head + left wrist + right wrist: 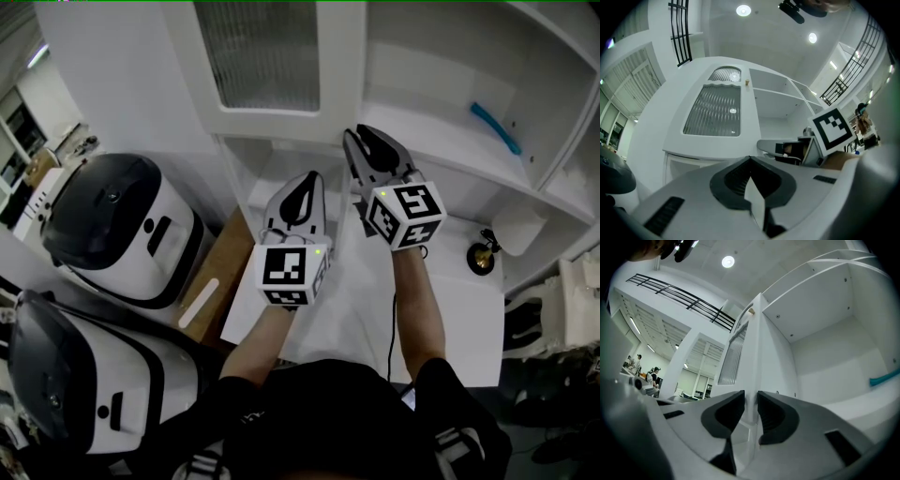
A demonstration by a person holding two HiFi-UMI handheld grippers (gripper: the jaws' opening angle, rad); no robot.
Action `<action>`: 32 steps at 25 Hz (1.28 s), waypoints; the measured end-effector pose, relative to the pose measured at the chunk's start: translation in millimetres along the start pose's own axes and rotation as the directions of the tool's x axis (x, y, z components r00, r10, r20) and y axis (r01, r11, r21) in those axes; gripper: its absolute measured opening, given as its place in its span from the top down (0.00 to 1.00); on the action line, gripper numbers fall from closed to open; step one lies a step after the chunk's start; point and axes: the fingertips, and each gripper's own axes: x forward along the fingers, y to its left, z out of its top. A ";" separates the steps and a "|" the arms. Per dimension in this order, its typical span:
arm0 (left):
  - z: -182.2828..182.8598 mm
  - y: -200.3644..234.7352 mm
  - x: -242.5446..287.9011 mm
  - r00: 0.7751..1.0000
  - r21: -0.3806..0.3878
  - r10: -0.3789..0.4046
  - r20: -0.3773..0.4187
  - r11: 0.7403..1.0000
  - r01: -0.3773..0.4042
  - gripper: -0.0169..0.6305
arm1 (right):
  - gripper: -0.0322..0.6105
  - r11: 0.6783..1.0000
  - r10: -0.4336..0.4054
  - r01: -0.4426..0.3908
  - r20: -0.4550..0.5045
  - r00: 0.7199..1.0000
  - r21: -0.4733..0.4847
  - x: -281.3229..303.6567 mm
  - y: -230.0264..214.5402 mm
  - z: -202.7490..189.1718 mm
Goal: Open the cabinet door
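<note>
- Clamping the cabinet door (pixel 267 66) edge, right gripper (pixel 751 405) sits at 12 o'clock.
- Empty left gripper (pixel 302 192) has jaws together.
- White counter (pixel 455 314) lies below, shelves (pixel 441 127) at 2 o'clock.

Pale grey with black pads, the left tool (pixel 307 178) and right tool (pixel 366 139) each carry a white cube (pixel 292 272) with black square markers, while a thin black cable (pixel 392 319) runs down to the person's black top (pixel 328 412).

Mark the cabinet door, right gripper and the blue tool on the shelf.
cabinet door (pixel 272 126): head view, bottom frame rail.
right gripper (pixel 361 136): head view, between its fingertips.
blue tool (pixel 495 128): head view, mid-length.
</note>
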 end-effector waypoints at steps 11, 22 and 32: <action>0.4 -3.5 -12.5 1.000 -0.008 -0.001 0.017 1.000 0.001 0.96 | 0.80 0.997 0.068 -0.070 0.050 0.996 0.038 -19.2 22.5 8.7; 12.3 -1.5 -46.2 1.000 0.003 0.016 0.007 1.000 -0.016 0.96 | 0.82 0.995 0.054 -0.062 0.108 0.993 0.075 -38.7 50.5 16.1; 16.7 3.3 -67.8 0.999 0.005 0.031 -0.010 1.000 -0.031 0.96 | 0.82 0.987 0.074 -0.093 0.148 0.986 0.132 -54.0 74.5 23.7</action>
